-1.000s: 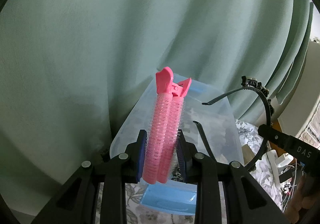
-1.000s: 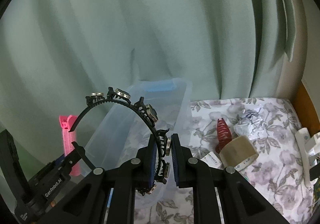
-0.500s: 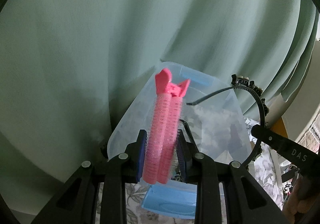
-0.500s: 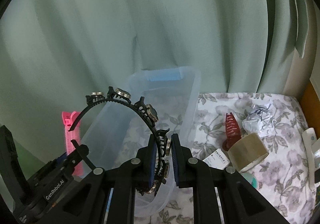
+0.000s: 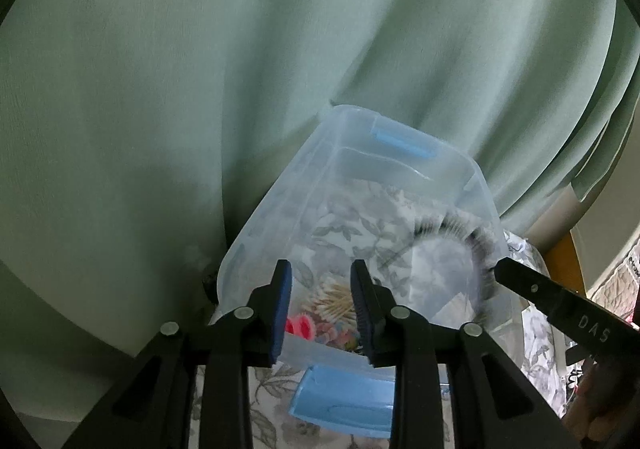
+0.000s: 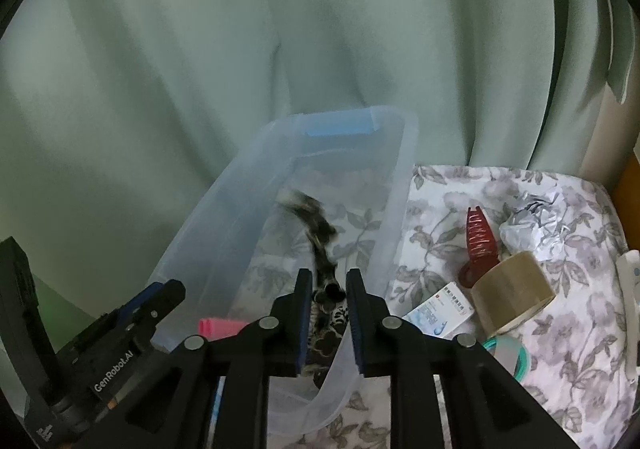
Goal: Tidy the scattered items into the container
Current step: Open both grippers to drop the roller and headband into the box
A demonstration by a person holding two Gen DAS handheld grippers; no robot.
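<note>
A clear plastic bin (image 5: 280, 205) with blue handles stands against the green curtain; it also shows in the right wrist view (image 6: 224, 217). My left gripper (image 5: 320, 309) is open and empty above the bin's near end. My right gripper (image 6: 326, 321) is open over the bin. The black jewelled headband (image 6: 316, 225) is blurred, falling inside the bin; in the left wrist view it (image 5: 460, 229) lies along the right wall. The pink hair roller clip (image 6: 220, 327) lies in the bin. Cotton swabs (image 5: 332, 297) and red pieces (image 5: 300, 327) sit at the bin's bottom.
On the floral cloth (image 6: 560, 349) right of the bin lie a red hair claw (image 6: 478, 245), a brown tape roll (image 6: 512, 291), crumpled paper (image 6: 532, 217), a small card packet (image 6: 438, 313) and a teal ring (image 6: 508, 357). A green curtain (image 5: 200, 69) hangs behind.
Both grippers opened. The pink roller clip dropped out of the left gripper into the bin, and the headband left the right gripper and is falling into the bin.
</note>
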